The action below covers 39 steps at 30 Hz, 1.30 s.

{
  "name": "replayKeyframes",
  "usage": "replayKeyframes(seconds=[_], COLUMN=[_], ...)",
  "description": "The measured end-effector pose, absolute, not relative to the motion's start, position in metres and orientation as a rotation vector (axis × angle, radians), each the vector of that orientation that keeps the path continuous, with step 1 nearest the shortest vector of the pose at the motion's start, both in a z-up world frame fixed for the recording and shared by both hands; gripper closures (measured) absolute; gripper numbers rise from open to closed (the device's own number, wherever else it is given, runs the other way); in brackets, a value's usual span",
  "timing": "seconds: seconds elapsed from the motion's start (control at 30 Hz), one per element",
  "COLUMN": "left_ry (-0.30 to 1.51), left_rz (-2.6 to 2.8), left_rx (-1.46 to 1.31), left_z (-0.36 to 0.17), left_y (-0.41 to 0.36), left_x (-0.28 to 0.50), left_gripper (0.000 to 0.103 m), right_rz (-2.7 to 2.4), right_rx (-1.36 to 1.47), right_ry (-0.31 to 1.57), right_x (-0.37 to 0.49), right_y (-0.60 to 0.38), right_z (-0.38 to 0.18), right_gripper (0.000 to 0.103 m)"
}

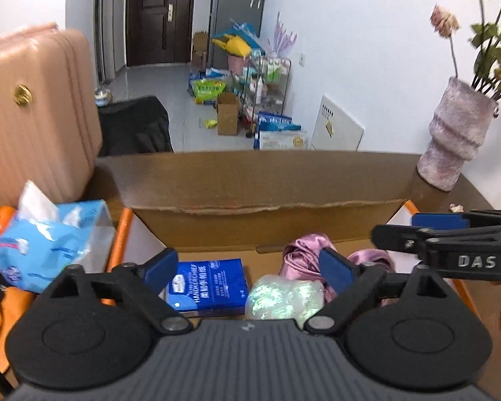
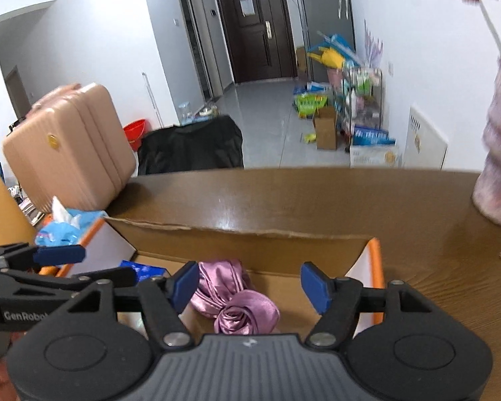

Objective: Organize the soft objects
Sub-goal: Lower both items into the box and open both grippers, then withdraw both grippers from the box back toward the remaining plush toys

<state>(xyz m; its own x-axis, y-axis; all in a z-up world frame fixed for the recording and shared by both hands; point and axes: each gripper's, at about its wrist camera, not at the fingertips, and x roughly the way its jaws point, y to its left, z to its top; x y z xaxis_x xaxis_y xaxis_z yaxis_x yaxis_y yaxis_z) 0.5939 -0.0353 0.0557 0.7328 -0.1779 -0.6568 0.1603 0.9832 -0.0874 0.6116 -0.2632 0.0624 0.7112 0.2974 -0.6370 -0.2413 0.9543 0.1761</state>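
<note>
An open cardboard box (image 1: 267, 205) (image 2: 250, 234) stands on the brown table. Inside lie a blue handkerchief pack (image 1: 207, 287) (image 2: 143, 270), a shiny clear plastic bundle (image 1: 284, 297) and a purple satin cloth (image 1: 304, 257) (image 2: 237, 304). My left gripper (image 1: 248, 267) (image 2: 93, 264) hovers open above the pack and the bundle, nothing between its pads. My right gripper (image 2: 250, 284) (image 1: 414, 230) is open over the satin cloth and does not touch it. A light blue tissue pack (image 1: 46, 244) (image 2: 66, 227) lies outside the box at its left.
A pink suitcase (image 1: 33, 110) (image 2: 70, 143) stands behind the tissue pack. A mauve vase (image 1: 457, 137) (image 2: 497, 153) with dried flowers sits at the table's far right. An orange fruit (image 1: 0, 224) is at the left edge. Bare table (image 2: 434, 284) lies right of the box.
</note>
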Motion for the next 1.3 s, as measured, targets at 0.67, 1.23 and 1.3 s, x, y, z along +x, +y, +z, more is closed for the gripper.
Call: replayKeyframes(seconds=[0.67, 1.23, 1.3], left_ry=[0.298, 0.089, 0.108], left_rz=[-0.131, -0.065, -0.055], left_rx=[-0.007, 0.028, 0.012], left_z=[0.171, 0.113, 0.097], left_y=[0.005, 0.036, 0.04], left_x=[0.376, 0.176, 0.157], left_gripper=[0.0, 0.0, 0.0], right_rz=[0.262, 0.264, 0.253], right_rx=[-0.08, 0.005, 0.006], right_ry=[0.385, 0.188, 0.166], right_x=[0.406, 0.214, 0.192], right_y=[-0.287, -0.282, -0.279], right_z=[0.18, 0.115, 0.1], right_gripper=[0.014, 0.003, 0.003])
